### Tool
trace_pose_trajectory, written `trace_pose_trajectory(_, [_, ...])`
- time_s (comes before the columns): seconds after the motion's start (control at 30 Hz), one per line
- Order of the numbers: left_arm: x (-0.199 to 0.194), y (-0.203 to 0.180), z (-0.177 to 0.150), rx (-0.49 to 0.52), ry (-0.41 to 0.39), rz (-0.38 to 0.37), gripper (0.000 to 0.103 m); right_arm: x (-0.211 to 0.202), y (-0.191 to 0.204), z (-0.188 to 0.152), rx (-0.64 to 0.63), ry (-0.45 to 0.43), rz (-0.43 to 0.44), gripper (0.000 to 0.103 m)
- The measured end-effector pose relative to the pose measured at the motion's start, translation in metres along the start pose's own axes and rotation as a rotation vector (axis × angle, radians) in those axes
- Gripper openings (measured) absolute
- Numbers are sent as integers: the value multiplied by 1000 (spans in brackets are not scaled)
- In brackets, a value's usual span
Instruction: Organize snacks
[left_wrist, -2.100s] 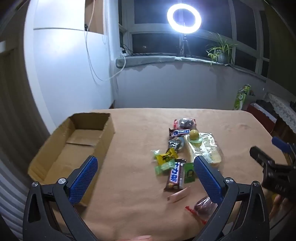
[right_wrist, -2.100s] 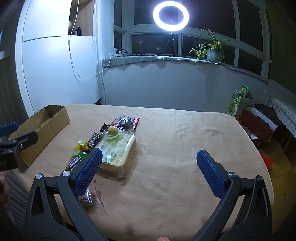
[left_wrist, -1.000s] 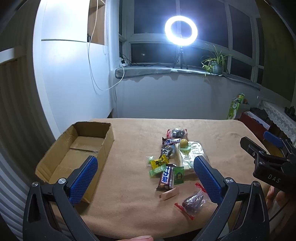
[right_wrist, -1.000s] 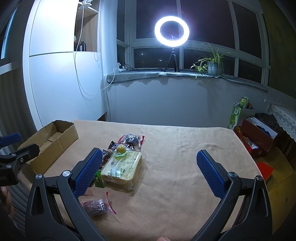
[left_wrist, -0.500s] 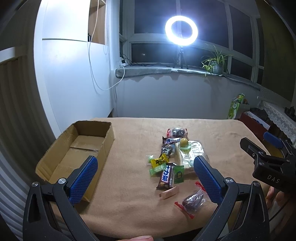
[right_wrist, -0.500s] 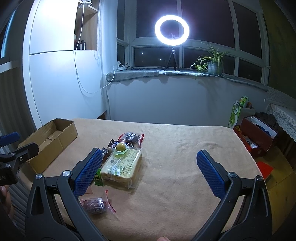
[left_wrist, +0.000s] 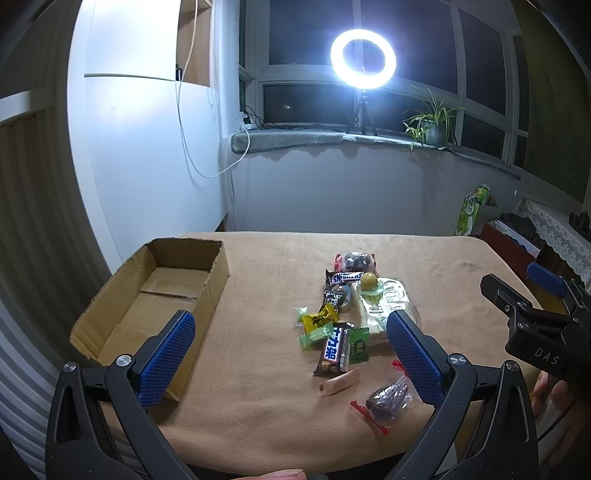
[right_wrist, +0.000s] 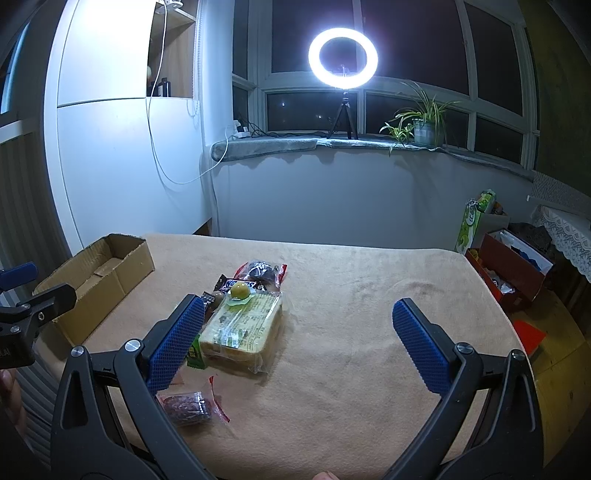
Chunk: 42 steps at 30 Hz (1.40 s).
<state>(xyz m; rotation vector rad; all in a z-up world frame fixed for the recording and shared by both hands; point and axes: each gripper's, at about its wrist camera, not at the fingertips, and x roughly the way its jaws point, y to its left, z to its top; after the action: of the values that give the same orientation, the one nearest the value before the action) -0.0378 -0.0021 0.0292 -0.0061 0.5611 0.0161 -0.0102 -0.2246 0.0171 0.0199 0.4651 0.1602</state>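
Cardboard box: brown, empty and open-topped (left_wrist: 155, 295), it lies ahead and to the left of my left tool (left_wrist: 291, 354), well apart from the snacks.
Left tool: released, jaws spread wide, nothing between them; it hovers at the near edge of the surface (left_wrist: 258, 406).
Right tool: likewise released and empty (right_wrist: 299, 343), held off to the right of the pile.
Snacks: a loose cluster ahead of my left tool, right of centre; from my right tool they sit ahead and to the left.
Step in hand: I judge nothing is packed yet, so this is the choosing of a first piece.
Doing it well: I would begin with the outliers nearest me, the dark sweet in its clear red-ended wrapper (left_wrist: 386, 400) and the pale stick (left_wrist: 340, 382), since they lie clear of the rest. Come down with the jaws astride the piece and close gently, as the wrappers look slippery.
Large pack: the clear-wrapped slab (right_wrist: 243, 328) carries a round green fruit (right_wrist: 240, 290); it should wait, or the fruit may roll.
Readable writing: "SNICKERS" on the far brown bar (left_wrist: 345, 277); "DAS" on the right tool's body; the nearer blue-and-white bar (left_wrist: 334, 349) and the slab's label I cannot read.
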Motion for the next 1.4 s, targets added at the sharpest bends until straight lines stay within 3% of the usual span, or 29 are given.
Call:
trace_pose_trajectory(1.07, [4,-2,-4,3,14,1,103,6,-1,-9,-6,23,3,103])
trace_pose_trajectory(1.4, [23,8,-29,4,99,2,103,18,10,-27,-40,103,32,103])
